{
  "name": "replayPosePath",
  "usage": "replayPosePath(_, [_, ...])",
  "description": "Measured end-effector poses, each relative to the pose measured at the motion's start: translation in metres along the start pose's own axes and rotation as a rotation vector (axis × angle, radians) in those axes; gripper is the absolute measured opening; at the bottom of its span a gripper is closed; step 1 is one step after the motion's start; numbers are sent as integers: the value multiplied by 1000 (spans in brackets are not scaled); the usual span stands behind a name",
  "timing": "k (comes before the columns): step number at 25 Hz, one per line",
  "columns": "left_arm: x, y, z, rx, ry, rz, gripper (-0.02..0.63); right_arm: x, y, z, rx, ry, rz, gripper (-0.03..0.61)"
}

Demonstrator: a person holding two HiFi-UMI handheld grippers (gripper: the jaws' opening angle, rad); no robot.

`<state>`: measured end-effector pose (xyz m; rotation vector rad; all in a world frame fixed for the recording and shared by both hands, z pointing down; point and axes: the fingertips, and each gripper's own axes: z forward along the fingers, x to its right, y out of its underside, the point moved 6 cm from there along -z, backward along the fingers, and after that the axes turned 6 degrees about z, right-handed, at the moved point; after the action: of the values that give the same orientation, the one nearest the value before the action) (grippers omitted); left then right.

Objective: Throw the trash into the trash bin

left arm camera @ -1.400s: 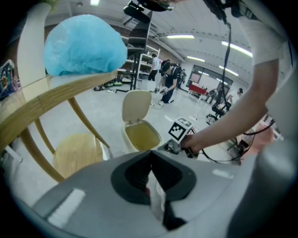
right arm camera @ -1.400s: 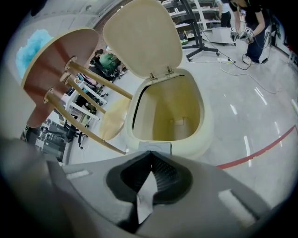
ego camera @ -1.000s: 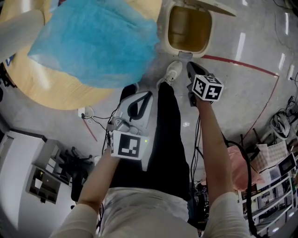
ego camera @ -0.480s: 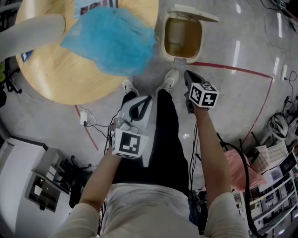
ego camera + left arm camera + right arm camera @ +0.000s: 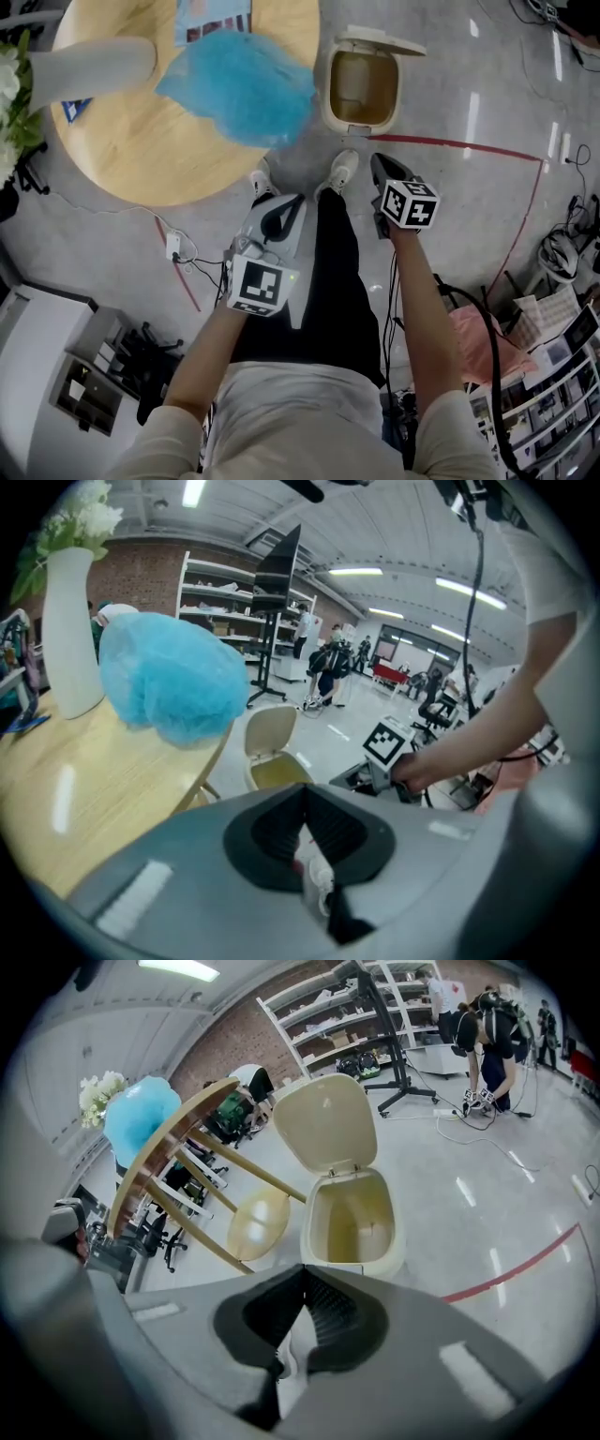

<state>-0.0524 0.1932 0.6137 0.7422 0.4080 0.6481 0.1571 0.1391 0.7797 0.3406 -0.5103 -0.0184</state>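
1. Trash first: a crumpled blue wad [image 5: 239,94] on the near edge of a round wooden table [image 5: 122,159], hanging slightly past the rim. Untouched, and apart from both grippers.
2. Trash bin [image 5: 327,94] on the floor, just beside the wad at its 3 o'clock. Lid [image 5: 389,39] tipped back, with nothing visible inside.
3. Left gripper [image 5: 281,204]: closed tight with nothing pinched. Only a white shoe [image 5: 262,180] on the floor showing past the tips.
4. Right gripper [image 5: 380,167]: likewise closed and empty, aimed at the bin, which sits at its 12 o'clock.
5. Deciding relation in the head view: wad at about 11 o'clock from the left gripper and near it. From the right gripper, at 10 o'clock and farther off, across the body.
   - Left hand judged the better one for the pick, and would have to open before reaching.
   - Wad stretched roughly from 10 to 4 o'clock, soft and shapeless, so probably pinchable from almost any side.
   - After the pick, only a short carry toward 3 o'clock to get over the bin.
6. Writing: none legible.
   - Black-and-white square markers on the gripper cubes.
   - Printed paper [image 5: 211,17] at the far side of the table, too small to read.
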Motion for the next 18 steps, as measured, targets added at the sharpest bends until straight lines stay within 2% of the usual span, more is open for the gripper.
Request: replayPosePath(18, [-19, -26, -54, 10, -18, -86, 5, -65, -24, -66, 72, -37, -56, 0])
